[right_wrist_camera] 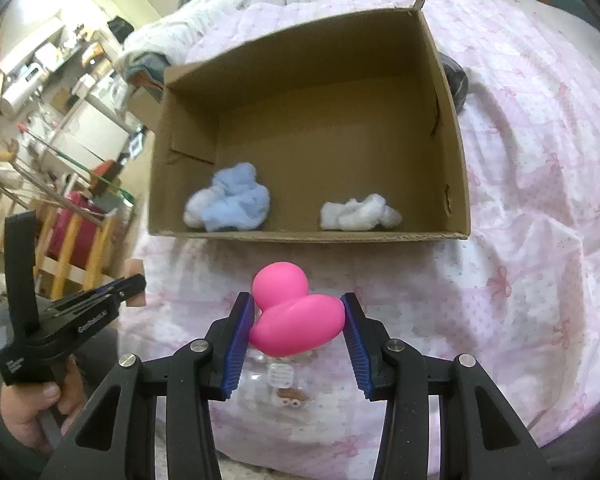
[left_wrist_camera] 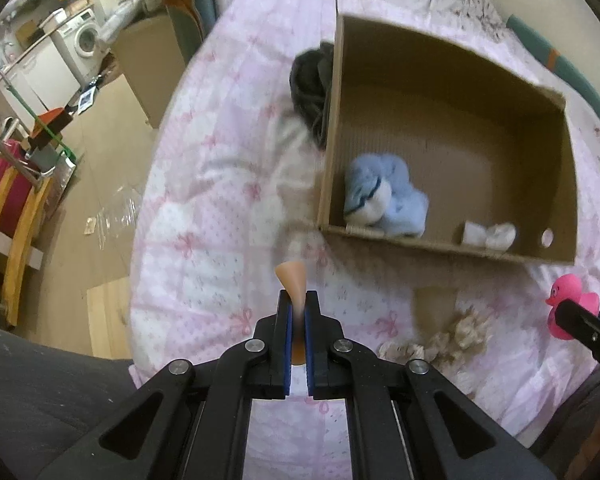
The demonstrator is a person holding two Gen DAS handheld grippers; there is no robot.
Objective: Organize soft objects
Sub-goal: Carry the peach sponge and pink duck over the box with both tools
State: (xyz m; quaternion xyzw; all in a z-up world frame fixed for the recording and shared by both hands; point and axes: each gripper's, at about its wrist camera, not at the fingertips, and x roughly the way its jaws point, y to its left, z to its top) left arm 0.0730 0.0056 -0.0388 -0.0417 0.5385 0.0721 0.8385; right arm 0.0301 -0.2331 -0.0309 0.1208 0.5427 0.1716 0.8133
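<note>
Left gripper [left_wrist_camera: 298, 308] pinched tight on a peach cone-shaped piece [left_wrist_camera: 293, 280]; cardboard box [left_wrist_camera: 452, 248] beyond, blue plush [left_wrist_camera: 384, 198] inside

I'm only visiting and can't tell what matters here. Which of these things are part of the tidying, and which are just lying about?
Part of the job:
cardboard box
blue fluffy toy
white fluff
pink duck in the right claw
orange piece in the left claw
beige fluff

Just lying about:
washing machine
dark cloth
</note>
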